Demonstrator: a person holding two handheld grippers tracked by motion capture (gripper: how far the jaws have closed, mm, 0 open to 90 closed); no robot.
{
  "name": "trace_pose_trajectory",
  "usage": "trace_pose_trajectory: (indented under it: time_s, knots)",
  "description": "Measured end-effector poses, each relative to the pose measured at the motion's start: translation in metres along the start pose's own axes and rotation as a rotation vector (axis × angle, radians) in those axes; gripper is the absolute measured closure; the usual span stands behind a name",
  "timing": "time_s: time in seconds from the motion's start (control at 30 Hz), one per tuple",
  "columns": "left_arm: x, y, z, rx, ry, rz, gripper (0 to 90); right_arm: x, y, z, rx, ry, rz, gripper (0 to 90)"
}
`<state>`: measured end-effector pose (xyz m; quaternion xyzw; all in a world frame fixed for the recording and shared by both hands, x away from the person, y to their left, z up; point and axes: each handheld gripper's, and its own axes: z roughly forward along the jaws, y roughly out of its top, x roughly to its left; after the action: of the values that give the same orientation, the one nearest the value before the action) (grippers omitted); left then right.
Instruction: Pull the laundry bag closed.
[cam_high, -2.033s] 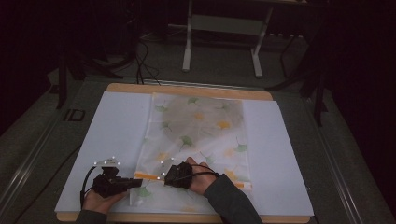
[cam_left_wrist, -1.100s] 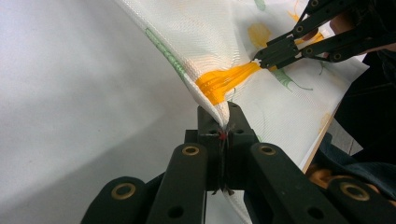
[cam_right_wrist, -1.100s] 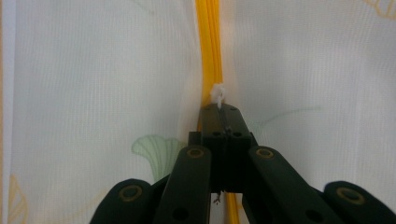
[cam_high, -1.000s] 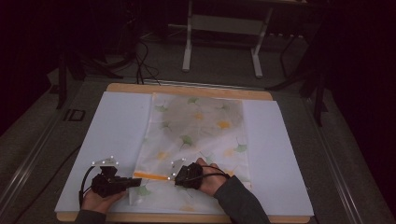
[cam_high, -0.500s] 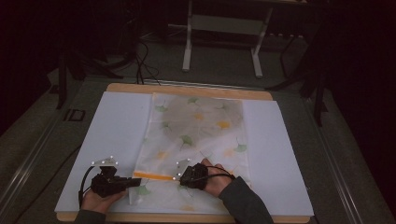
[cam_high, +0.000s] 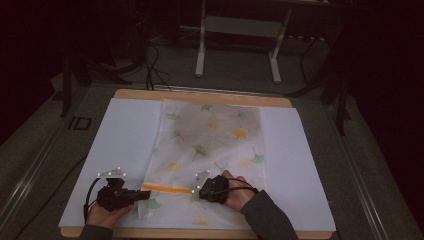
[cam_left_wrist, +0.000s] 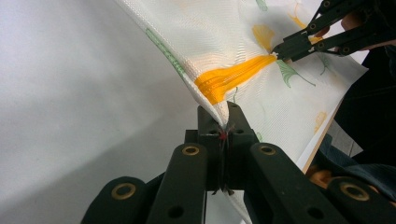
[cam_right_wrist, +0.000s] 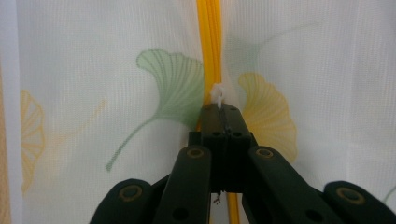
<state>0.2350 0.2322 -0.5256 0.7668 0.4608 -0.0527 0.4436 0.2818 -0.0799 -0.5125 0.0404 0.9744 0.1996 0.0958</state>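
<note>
White mesh fabric bag (cam_high: 212, 150) printed with green and yellow ginkgo leaves lies flat on the pale bench (cam_high: 120, 135). Left gripper (cam_left_wrist: 223, 125) has its jaws clamped on the bag's corner, anchoring the cloth taut. Right gripper (cam_right_wrist: 223, 108) has its jaws pinched on the small white zipper pull (cam_right_wrist: 217, 93) of the orange zipper (cam_high: 167, 188). Compared with 2 seconds ago, the right gripper sits further right, exposing more orange.

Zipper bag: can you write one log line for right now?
left gripper: shut on bag edge | right gripper: shut on zipper pull | orange zipper
</note>
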Motion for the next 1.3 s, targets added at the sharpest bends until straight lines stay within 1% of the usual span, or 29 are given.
trace_pose_trajectory:
  time_s: [0.27,0.37,0.67,1.1,1.3]
  knots:
    - [0.0,0.0,-0.001,-0.001,0.0,0.001,88.3,0.001,-0.003,-0.002,0.019,-0.009,-0.007,90.0]
    - [0.0,0.0,-0.001,0.0,0.002,0.0,88.4,0.001,-0.007,-0.004,0.027,-0.013,-0.007,90.0]
    - [0.001,0.0,-0.001,-0.002,0.002,0.0,88.4,-0.001,-0.02,-0.01,0.032,-0.021,0.017,90.0]
    - [0.001,-0.001,-0.001,-0.003,0.001,-0.001,88.4,-0.001,-0.03,-0.015,0.048,-0.035,0.026,90.0]
    - [0.001,-0.001,-0.002,-0.006,-0.001,-0.002,88.4,-0.001,-0.037,-0.018,0.049,-0.036,0.042,90.0]
